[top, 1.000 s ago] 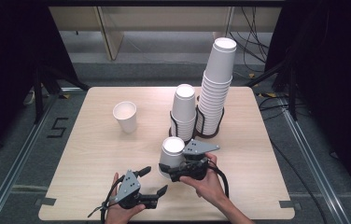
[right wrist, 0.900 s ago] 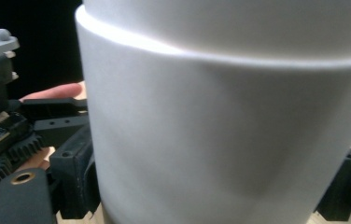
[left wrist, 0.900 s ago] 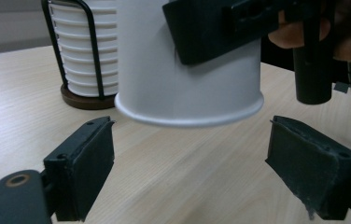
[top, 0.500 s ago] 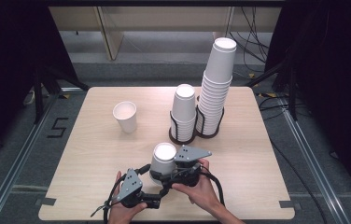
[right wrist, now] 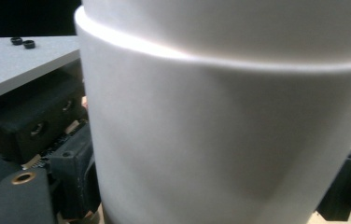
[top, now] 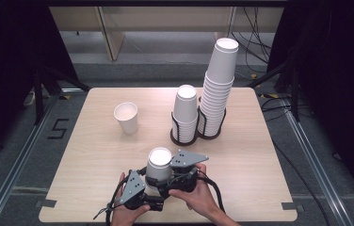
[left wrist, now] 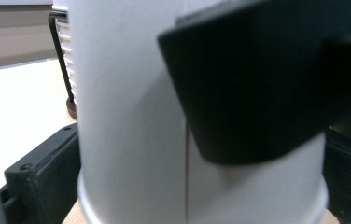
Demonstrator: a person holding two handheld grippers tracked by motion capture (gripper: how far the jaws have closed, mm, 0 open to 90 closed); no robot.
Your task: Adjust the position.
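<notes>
Here the right hand-held gripper clamps the inverted cup.

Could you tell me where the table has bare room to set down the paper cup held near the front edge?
Bare wood lies left of the held cup, in front of the lone cup, and along the right side of the table. It is crowded at the two cup stacks and around both tongs.

Held cup: plain white. Claws: black, left claw and right claw, each with a grey plate. Tabletop: light wood grain. Cup stacks beyond the claws: white, in black wire holders.
</notes>
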